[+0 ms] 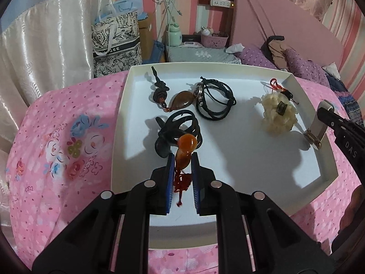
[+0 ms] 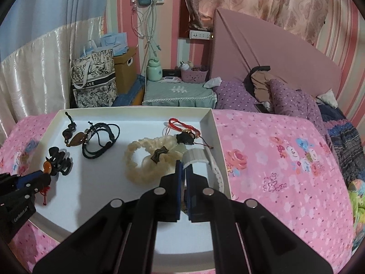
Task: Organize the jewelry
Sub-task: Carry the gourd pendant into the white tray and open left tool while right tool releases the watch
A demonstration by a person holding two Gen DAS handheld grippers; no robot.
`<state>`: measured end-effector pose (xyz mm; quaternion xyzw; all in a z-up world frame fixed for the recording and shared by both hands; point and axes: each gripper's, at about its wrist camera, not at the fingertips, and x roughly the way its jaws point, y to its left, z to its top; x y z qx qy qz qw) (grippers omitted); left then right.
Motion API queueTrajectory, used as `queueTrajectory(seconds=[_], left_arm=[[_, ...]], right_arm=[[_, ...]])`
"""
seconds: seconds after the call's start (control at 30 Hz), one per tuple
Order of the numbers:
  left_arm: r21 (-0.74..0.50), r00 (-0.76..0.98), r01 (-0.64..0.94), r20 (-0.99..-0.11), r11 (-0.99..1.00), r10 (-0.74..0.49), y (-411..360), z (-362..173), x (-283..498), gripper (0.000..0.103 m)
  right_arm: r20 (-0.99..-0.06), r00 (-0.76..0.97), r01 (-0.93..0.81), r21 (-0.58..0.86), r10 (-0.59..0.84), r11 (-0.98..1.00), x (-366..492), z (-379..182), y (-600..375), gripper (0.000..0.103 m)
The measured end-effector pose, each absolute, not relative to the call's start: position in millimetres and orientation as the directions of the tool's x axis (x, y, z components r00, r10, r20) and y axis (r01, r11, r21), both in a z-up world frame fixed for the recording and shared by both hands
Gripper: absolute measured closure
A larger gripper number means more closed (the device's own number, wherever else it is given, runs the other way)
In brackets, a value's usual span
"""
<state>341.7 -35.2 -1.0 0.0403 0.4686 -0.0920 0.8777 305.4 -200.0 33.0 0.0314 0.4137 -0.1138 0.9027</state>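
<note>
Left tongs [image 1: 183,159], lower centre, clamped on amber pendant [image 1: 185,148] over white tray [image 1: 228,65]; right tongs [image 2: 184,163], centre frame, gripping white strap [image 2: 196,155] at tray's right wall.

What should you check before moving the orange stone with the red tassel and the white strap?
1. The left hand-held gripper pinches the orange teardrop stone pendant: ok; its red knotted tassel hangs between the pads.
2. Pendant free of the black plastic hair claw: cannot tell; they overlap in the left wrist view.
3. The right hand-held gripper grips the white ribbed strap: ok.
4. Strap free of the cream beaded bracelet: ok, apart.
5. The shallow white tray sits flat on the pink flowered bedspread: cannot tell.
</note>
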Motion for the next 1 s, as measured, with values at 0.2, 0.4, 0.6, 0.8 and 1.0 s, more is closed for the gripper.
queueTrajectory(seconds=[0.2,0.4,0.6,0.8,1.0], left_arm=[[-0.02,0.527,0.174,-0.842,0.985,-0.11,-27.9,-12.2,349.7,0.091],[-0.027,0.527,0.153,-0.843,0.988,-0.105,-22.2,-19.9,355.5,0.091],[-0.025,0.53,0.148,-0.842,0.989,-0.1,-20.4,-22.2,358.5,0.09],[-0.021,0.525,0.143,-0.846,0.99,-0.094,-21.5,-25.4,360.8,0.09],[-0.01,0.527,0.146,-0.845,0.989,-0.086,-24.4,-26.0,361.9,0.09]], right_arm=[[-0.744,0.648,0.225,-0.014,-0.16,0.974,307.3,27.8,-198.8,0.1],[-0.75,0.647,0.206,-0.002,-0.138,0.979,309.7,20.5,-190.9,0.1],[-0.765,0.635,0.18,0.016,-0.104,0.984,311.6,12.9,-184.1,0.1],[-0.774,0.625,0.169,0.01,-0.099,0.986,312.1,8.1,-179.7,0.1],[-0.796,0.599,0.143,0.006,-0.082,0.99,314.5,-0.9,-170.6,0.1]])
